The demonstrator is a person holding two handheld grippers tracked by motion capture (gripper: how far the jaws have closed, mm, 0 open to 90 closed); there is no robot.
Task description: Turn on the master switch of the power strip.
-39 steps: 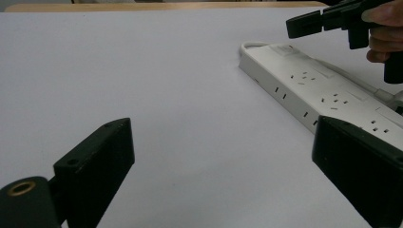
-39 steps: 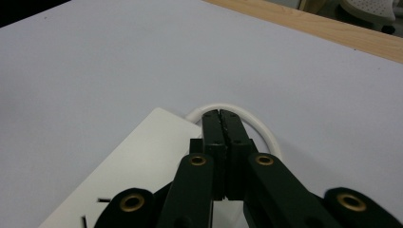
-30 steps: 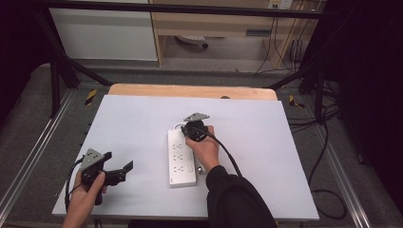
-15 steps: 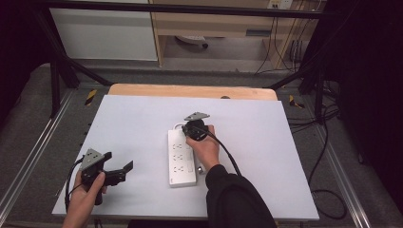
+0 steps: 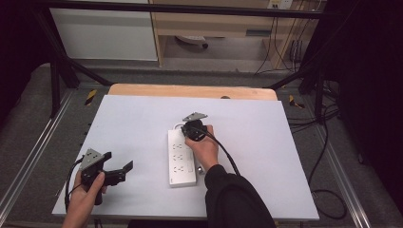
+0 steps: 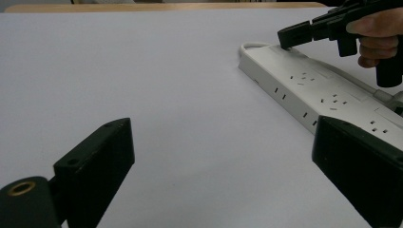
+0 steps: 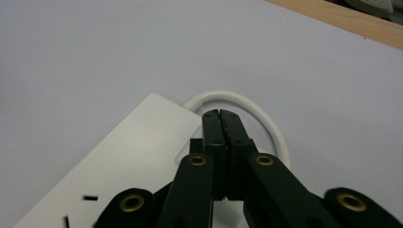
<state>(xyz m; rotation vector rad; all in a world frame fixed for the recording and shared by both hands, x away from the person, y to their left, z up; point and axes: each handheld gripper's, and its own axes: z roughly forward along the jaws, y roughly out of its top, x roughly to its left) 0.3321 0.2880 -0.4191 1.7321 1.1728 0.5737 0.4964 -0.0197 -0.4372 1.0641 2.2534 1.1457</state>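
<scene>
Two risks: my right gripper (image 7: 221, 118), jaws pressed together and empty, bears on the power strip's (image 5: 180, 156) far end mid-tabletop, so it could slip off or skid the strip. Its white cord (image 7: 247, 107) curls just beyond (easy to snag). My left gripper (image 5: 116, 173) waits spread apart near the front-left corner.

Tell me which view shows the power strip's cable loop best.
The right gripper view: the white cable curves out of the power strip just beyond the shut right gripper. The left gripper view catches a short, distant bend. In the high view the hand mostly hides it.
</scene>
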